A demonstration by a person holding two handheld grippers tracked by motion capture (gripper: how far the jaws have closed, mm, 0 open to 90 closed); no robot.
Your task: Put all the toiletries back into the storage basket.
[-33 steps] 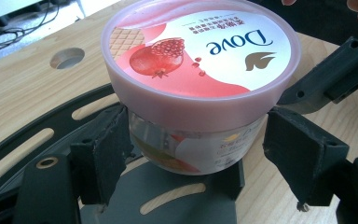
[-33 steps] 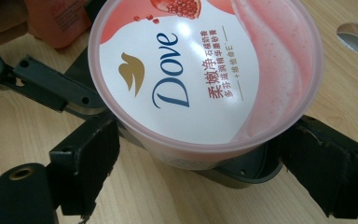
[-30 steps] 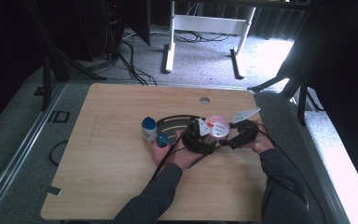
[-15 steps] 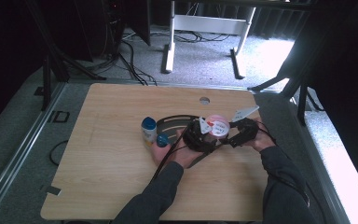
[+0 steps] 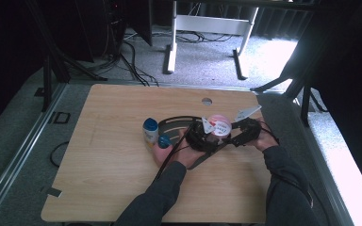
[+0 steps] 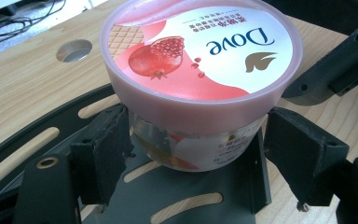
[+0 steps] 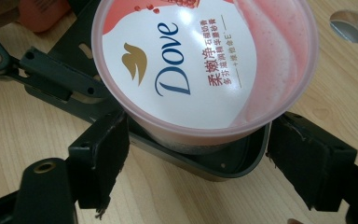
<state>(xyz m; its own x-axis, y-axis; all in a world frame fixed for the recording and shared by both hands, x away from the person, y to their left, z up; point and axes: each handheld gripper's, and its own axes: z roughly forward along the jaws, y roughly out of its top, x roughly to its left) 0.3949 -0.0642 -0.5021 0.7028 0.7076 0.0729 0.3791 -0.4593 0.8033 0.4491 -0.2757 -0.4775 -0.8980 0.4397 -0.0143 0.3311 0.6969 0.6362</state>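
The pink-lidded Dove jar [image 6: 200,79] stands upright on a dark slotted plate [image 6: 168,196] that lies on the table [image 5: 113,188], and both grippers meet at it from opposite sides.

In the left gripper view, the left hand-held gripper [image 6: 196,154] has its two black jaws either side of the jar's clear body, just under the lid's rim. The jaw at the left of that view looks to be touching the body; the jaw at the right sits just beside it, under the overhang, and whether it presses I cannot tell. So the jaws stand wide around the jar, but a firm clamp is not certain.

In the right gripper view, the right hand-held gripper [image 7: 196,158] also straddles the jar [image 7: 205,70], lower down, near the plate's edge [image 7: 214,170]. Its jaws have just been closing a little with the jar between them, yet they stand wide apart, and the pads look clear of the jar.

From the high view, the jar [image 5: 218,125] sits between the two grippers, the left [image 5: 199,136] and the right [image 5: 245,133]. Beyond the left gripper, away from the jar, a blue-capped bottle [image 5: 150,130] stands upright, with a small blue cap [image 5: 164,140] just beside it.
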